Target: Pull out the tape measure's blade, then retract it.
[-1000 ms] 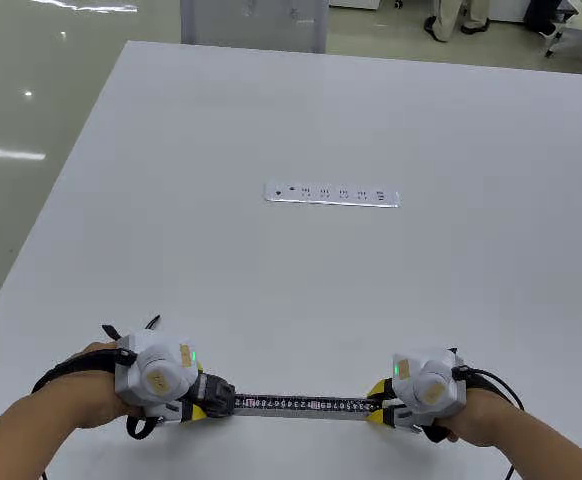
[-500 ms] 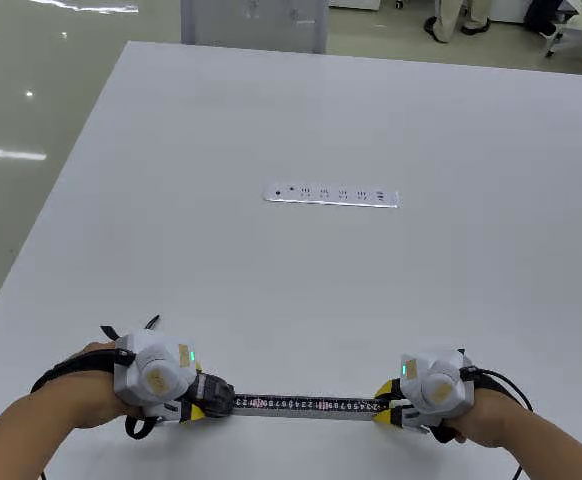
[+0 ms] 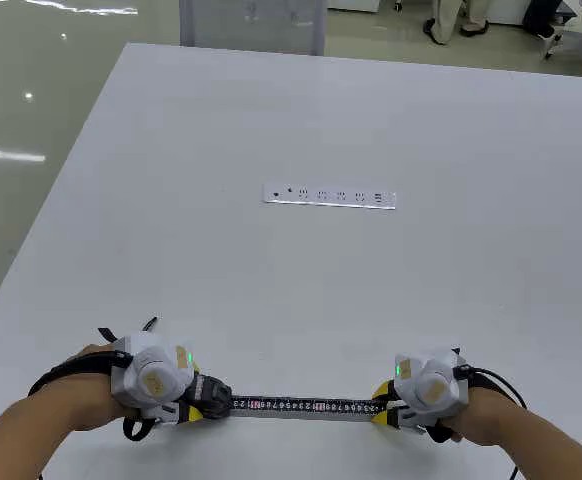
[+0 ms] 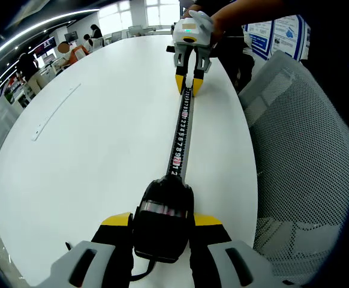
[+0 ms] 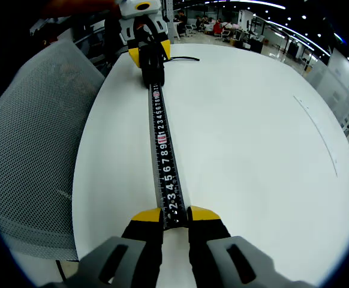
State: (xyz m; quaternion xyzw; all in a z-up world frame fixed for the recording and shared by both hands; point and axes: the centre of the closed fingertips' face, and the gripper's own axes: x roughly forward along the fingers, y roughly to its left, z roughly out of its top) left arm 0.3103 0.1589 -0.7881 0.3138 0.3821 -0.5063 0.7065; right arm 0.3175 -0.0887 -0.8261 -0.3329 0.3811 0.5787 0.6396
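Marginally, right gripper, clamped on blade tip, had edged toward left gripper gripping the case; retraction apparently beginning.

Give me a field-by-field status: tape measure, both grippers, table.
tape measure case: black, at the table's near edge
blade: pulled out, straight, running from the case to the right gripper
left gripper: shut on the case
right gripper: shut on the blade's end
table: white; a white socket strip lies mid-table, well apart from the work
task stage: blade out, retraction not yet done
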